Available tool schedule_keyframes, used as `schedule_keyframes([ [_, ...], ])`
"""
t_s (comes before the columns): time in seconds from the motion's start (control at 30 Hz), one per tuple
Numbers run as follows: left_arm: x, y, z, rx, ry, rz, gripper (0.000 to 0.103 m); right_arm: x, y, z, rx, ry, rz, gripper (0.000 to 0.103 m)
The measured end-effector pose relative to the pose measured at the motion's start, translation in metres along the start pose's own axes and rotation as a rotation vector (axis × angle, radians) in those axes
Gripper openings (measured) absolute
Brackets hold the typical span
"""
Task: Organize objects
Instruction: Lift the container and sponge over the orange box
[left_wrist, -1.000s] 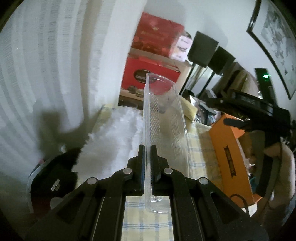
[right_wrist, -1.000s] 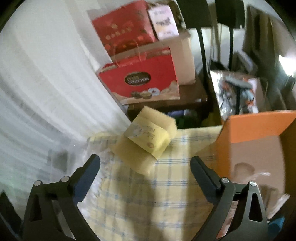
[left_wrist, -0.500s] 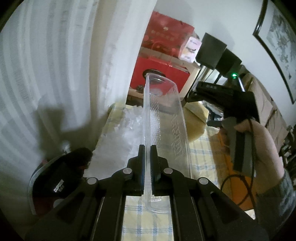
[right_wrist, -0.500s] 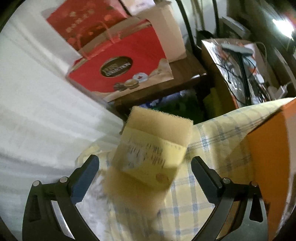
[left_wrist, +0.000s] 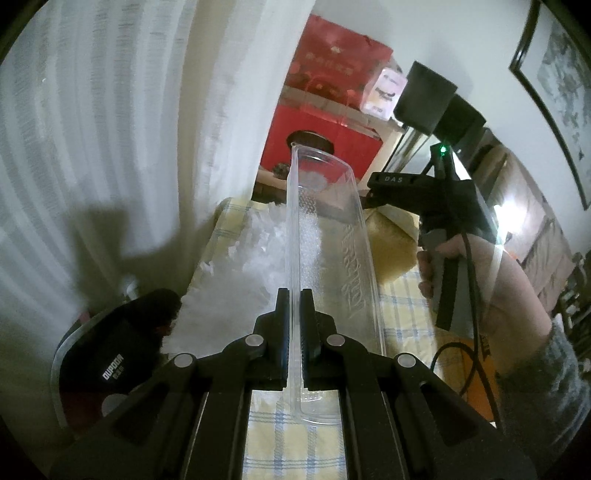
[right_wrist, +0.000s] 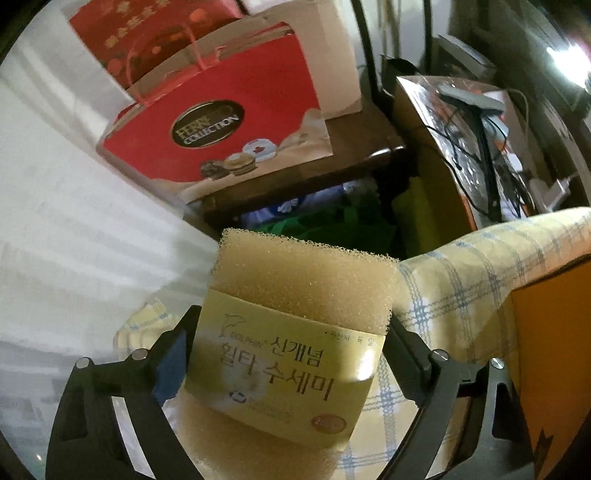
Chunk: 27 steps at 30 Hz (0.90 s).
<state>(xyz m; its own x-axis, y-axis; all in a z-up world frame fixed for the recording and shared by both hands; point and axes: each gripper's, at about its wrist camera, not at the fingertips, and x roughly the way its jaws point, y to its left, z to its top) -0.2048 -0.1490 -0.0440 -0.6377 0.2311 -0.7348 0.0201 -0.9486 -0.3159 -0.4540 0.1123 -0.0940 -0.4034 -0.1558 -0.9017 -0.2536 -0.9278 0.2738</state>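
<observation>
My left gripper (left_wrist: 294, 295) is shut on the side wall of a long clear plastic container (left_wrist: 332, 240), which it holds above the checked tablecloth (left_wrist: 402, 306). A yellow sponge (right_wrist: 295, 295) with a printed paper band rests at the table's far edge. My right gripper (right_wrist: 291, 332) is open, with one finger on each side of the sponge, close to its sides. The left wrist view shows the sponge (left_wrist: 388, 236) beyond the container, with a person's hand (left_wrist: 443, 258) holding the right gripper over it.
A white fluffy cloth (left_wrist: 251, 266) lies left of the container, with a black pouch (left_wrist: 110, 362) nearer me. An orange box (right_wrist: 554, 350) stands right of the sponge. Beyond the table edge are a red gift bag (right_wrist: 221, 122) on a low shelf and a white curtain (right_wrist: 74, 221).
My right gripper has moved forward and down until the sponge sits between its open fingers. My left gripper keeps its hold on the clear container, almost still.
</observation>
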Motion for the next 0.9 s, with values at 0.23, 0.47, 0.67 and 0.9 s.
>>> schedule_keyframes([
  [0.23, -0.005, -0.019, -0.002, 0.028, 0.001, -0.015, 0.004, -0.019, 0.005, -0.008, -0.103, 0.007, 0.026, 0.089],
  [0.47, -0.012, -0.044, -0.004, 0.047, 0.007, -0.055, 0.004, -0.071, 0.002, -0.020, -0.185, -0.017, 0.119, 0.089],
  [0.67, -0.019, -0.072, -0.002, 0.071, 0.007, -0.094, 0.004, -0.119, -0.014, -0.030, -0.216, -0.051, 0.146, 0.089],
  [0.9, -0.023, -0.103, 0.000, 0.088, 0.017, -0.137, 0.004, -0.162, -0.052, -0.040, -0.214, -0.085, 0.144, 0.089],
])
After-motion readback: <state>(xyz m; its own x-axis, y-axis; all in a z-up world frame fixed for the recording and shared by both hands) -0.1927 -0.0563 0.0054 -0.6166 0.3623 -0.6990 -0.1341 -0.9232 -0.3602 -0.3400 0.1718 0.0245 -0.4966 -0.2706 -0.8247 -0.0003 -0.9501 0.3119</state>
